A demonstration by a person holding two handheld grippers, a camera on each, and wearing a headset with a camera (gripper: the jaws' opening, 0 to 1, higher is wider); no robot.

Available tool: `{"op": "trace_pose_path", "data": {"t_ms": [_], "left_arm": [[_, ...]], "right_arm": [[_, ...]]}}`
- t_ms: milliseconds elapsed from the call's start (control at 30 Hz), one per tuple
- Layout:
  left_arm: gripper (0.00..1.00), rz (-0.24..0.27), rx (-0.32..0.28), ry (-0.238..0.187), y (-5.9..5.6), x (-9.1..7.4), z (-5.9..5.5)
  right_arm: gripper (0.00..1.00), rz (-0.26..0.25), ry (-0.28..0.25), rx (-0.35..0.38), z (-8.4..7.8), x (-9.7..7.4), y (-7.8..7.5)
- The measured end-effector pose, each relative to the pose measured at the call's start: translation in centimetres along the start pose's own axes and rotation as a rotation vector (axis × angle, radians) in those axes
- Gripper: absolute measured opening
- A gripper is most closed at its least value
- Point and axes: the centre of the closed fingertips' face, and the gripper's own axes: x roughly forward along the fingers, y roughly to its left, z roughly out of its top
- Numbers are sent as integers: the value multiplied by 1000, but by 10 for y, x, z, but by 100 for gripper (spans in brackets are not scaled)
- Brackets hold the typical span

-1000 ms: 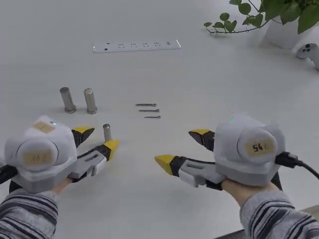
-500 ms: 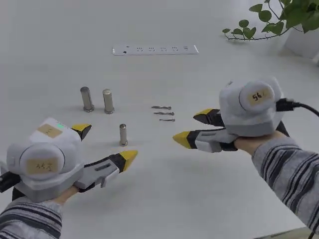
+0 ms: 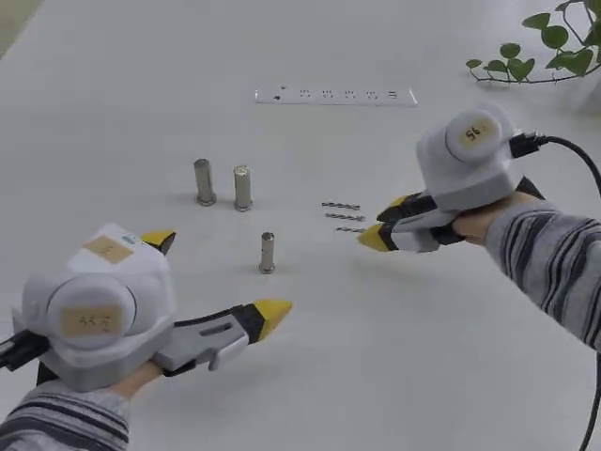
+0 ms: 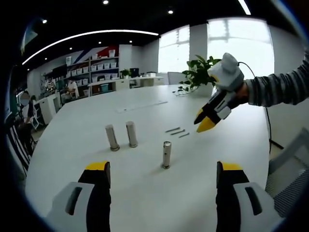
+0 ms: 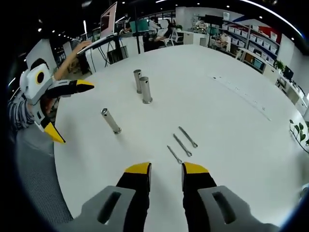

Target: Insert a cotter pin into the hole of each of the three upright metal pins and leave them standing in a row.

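Three upright metal pins stand on the white table: two side by side [image 3: 204, 181] [image 3: 242, 188] and a shorter one [image 3: 268, 253] nearer me. To their right lie three cotter pins [image 3: 344, 217] in a small row. My left gripper [image 3: 216, 277] is open, jaws wide, with the short pin [image 4: 166, 154] just beyond its tips. My right gripper [image 3: 383, 223] is open with a narrow gap and nothing in it, its tips just right of the cotter pins [image 5: 182, 145], which lie right ahead of its jaws.
A white power strip [image 3: 336, 95] lies at the back of the table. A potted plant [image 3: 554, 47] trails leaves at the far right corner. The right gripper's cable [image 3: 573, 160] hangs off to the right.
My right gripper has moved forward and left up to the cotter pins, its jaws narrowing. The short pin, between the left jaws a second ago, now stands beyond their tips.
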Motion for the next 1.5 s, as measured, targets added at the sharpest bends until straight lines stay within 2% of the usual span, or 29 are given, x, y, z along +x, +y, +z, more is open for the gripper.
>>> {"op": "trace_pose_path", "data": {"t_ms": [100,333,500,700,867,1133,1367,1500], "left_arm": [[92,1,6,-16,1,-4,2],[94,15,7,1,6,-10,-2],[93,30,-5,13,10,-13,-6],[90,41,-27,2,13,-15,-5],[87,46,-46,11,15,-17,-7],[84,57,-54,26,16,-22,-12],[83,62,-58,19,17,-25,-11],[82,65,-61,18,17,-25,-11]], "right_arm": [[19,10,28,-29,-2,7,-1],[12,31,87,-112,-3,23,-5],[9,31,122,-130,-4,30,-11],[5,39,159,-168,-8,35,-15],[0,43,150,-148,-6,36,-17],[0,61,145,-111,-6,36,-17],[1,92,124,-101,1,33,-12],[3,110,143,-118,-1,34,-8]]}}
